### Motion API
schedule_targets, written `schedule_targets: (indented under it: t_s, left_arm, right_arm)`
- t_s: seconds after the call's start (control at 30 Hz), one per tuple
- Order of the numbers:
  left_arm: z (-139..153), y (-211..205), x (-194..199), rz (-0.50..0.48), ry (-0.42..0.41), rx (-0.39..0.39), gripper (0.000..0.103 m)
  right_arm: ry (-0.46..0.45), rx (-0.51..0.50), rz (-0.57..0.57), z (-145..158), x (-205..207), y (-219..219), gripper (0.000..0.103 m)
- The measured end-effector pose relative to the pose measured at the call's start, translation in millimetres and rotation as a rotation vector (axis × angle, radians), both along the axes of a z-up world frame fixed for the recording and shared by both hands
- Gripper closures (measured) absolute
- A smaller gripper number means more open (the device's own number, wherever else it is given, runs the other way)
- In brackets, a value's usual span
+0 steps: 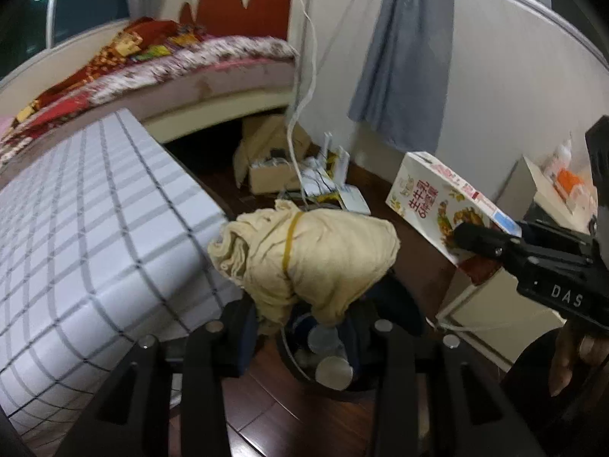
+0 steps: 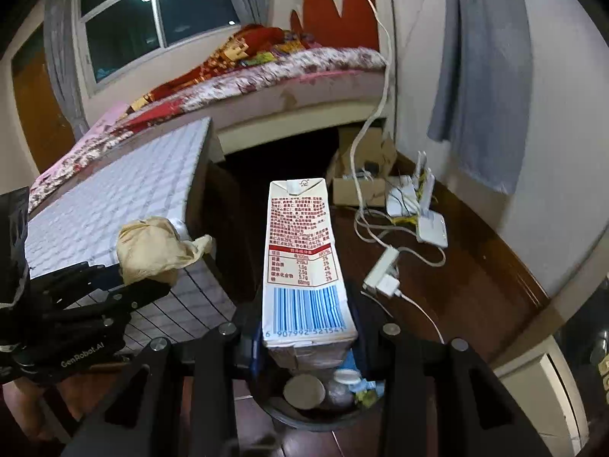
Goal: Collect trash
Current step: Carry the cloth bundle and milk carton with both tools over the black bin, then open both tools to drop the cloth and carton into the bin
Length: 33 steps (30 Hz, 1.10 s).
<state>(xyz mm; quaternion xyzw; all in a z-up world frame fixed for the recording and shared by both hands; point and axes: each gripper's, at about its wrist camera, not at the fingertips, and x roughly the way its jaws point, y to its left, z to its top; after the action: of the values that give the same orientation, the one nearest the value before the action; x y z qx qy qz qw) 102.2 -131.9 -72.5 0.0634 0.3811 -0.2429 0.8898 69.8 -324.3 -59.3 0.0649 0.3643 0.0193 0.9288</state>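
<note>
White carton (image 2: 304, 266), barcode 6 907992 521541; "GenRobot.AI" on left gripper (image 2: 144, 285).

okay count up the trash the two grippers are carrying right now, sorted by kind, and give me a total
Crumpled beige paper bag, held in the left gripper: 1
Milk carton, held in the right gripper: 1
Total: 2
Both hang over the trash bin, which already holds some items too jumbled to count.

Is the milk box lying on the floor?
No, the right tool holds the milk box up in the air above the trash bin.
</note>
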Motion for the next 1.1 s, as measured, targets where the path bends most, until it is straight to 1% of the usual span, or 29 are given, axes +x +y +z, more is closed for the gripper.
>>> schedule_targets:
  t_s: [0.17,0.27,0.53,0.6,0.63,0.67,0.7,0.73,0.77,0.8,0.87,0.93,1.03,1.1]
  left_arm:
    - [-31.0,-16.3,6.3,-0.031,0.086,0.014,0.062]
    - [-46.3,-25.3,10.5,-0.04,0.128,0.02,0.062]
    - [-77.4,-46.1,28.1,-0.065,0.215,0.045,0.062]
    - [-87.0,-51.4,30.8,-0.072,0.239,0.049,0.058]
    - [-91.1,-52.7,31.7,-0.074,0.251,0.044,0.051]
    - [-96.6,-53.3,34.0,-0.07,0.266,0.045,0.03]
    - [-102.8,-51.7,36.8,-0.053,0.281,0.047,0.018]
    - [-106.6,-49.0,38.1,-0.037,0.292,0.044,0.001]
    - [-108.9,-43.9,37.2,-0.02,0.291,0.041,0.001]
    - [-110.5,-38.4,35.9,0.001,0.286,0.057,0.001]
    - [-113.3,-24.0,32.9,0.051,0.282,0.067,0.001]
    - [-113.5,-9.6,28.2,0.11,0.261,0.086,0.001]
    - [-110.4,2.7,22.7,0.161,0.218,0.109,0.001]
    - [-106.6,8.5,19.5,0.183,0.197,0.114,0.001]
  right_arm:
    - [0.097,0.0,0.011,-32.6,5.3,-14.9,0.065]
    - [0.137,-0.004,0.019,-49.3,10.1,-20.5,0.065]
    - [0.243,-0.022,0.063,-92.2,29.6,-27.4,0.065]
    - [0.265,-0.025,0.072,-102.6,35.0,-30.2,0.065]
    - [0.275,-0.017,0.079,-107.6,37.6,-32.3,0.065]
    - [0.289,0.0,0.09,-113.3,41.0,-34.1,0.065]
    - [0.308,0.015,0.106,-120.5,44.5,-35.5,0.063]
    - [0.343,0.01,0.092,-130.4,48.5,-40.4,0.041]
    - [0.362,-0.003,0.056,-135.8,50.9,-45.6,0.015]
    - [0.375,0.007,0.027,-140.6,50.6,-52.1,0.009]
    - [0.388,0.019,-0.012,-143.4,47.0,-61.6,0.009]
    - [0.378,0.012,-0.028,-141.5,44.1,-64.0,0.009]
    - [0.357,-0.023,-0.058,-138.8,42.0,-60.7,0.001]
    - [0.339,-0.043,-0.069,-135.6,40.8,-55.7,0.001]
